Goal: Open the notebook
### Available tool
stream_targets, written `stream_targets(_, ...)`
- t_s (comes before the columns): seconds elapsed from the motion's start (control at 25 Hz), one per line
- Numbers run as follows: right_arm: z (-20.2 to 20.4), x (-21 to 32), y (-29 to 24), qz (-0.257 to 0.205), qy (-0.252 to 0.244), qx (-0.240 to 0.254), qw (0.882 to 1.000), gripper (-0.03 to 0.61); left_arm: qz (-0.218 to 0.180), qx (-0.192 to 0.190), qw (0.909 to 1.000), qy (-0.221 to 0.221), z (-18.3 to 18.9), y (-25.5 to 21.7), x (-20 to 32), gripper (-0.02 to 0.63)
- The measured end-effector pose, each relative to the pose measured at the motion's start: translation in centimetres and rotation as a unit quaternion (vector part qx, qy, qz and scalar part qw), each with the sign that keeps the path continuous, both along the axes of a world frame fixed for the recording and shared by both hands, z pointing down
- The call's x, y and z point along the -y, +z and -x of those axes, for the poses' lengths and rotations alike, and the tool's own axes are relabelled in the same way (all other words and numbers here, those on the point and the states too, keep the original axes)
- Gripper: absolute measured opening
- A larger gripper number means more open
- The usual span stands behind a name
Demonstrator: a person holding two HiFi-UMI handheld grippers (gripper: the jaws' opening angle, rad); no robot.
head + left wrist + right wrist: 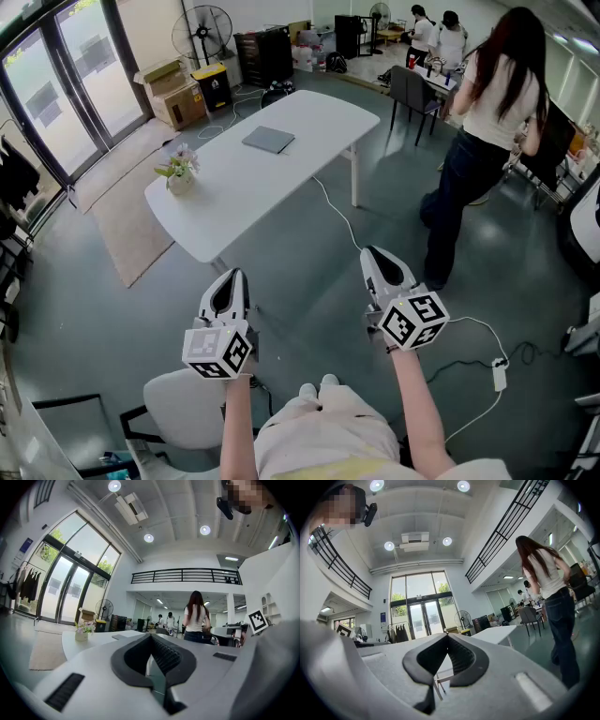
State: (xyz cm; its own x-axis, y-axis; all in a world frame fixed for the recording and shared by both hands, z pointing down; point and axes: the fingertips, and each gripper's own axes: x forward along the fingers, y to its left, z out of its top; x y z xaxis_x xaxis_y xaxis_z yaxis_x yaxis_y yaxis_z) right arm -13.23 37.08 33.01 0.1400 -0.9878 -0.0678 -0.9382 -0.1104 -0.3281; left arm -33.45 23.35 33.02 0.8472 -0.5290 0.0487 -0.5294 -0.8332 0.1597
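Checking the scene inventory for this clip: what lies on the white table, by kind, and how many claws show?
Flat grey closed notebook: 1
Small pot of pale flowers: 1
White claws, both shut: 2 (left claw, right claw)
Total: 4

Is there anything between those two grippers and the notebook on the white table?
Nothing visible does. Only open floor and bare table lie between the left gripper, the right gripper and the notebook. The flower vase stands off at the table's left end, and the person standing is well to the right.
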Motion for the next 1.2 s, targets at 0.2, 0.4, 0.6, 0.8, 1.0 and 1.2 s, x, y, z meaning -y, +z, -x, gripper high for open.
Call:
stream_targets(0.2, -1.9, 0.5, 0.5, -0.001, 0.001, -0.001, 1.000, 0.006, 0.004, 0.001, 1.0000, 0.003, -2.2, 0.8, 0.3, -0.002)
stream_targets(0.4, -4.1, 0.8, 0.3, -0.007, 0.000, -0.002, 1.000, 0.006, 0.001, -0.002, 1.0000, 0.010, -5.0, 0.4, 0.5, -0.002)
stream_targets(0.6, -6.3, 1.2, 0.8, -0.005, -0.001, 0.004, 1.000, 0.006, -0.005, -0.005, 0.9999, 0.012, -7.4, 0.2, 0.5, -0.002)
stream_targets(0.8, -7.1, 1.9, 1.4, 0.003, -0.019, 0.005, 1.000, 0.006, -0.003, 0.000, 0.9999, 0.010, -8.6, 0.5, 0.1, -0.002)
stream_targets(1.0, -7.6, 3.6, 2.3, 0.009, -0.031, 0.005, 0.999, 0.006, 0.006, 0.008, 0.9999, 0.006, -9.2, 1.4, 1.0, -0.002)
stream_targets(1.2, -8.3, 5.3, 3.2, 0.018, -0.039, 0.003, 0.999, 0.017, 0.012, 0.014, 0.9998, 0.001, -10.0, 2.2, 2.4, -0.002)
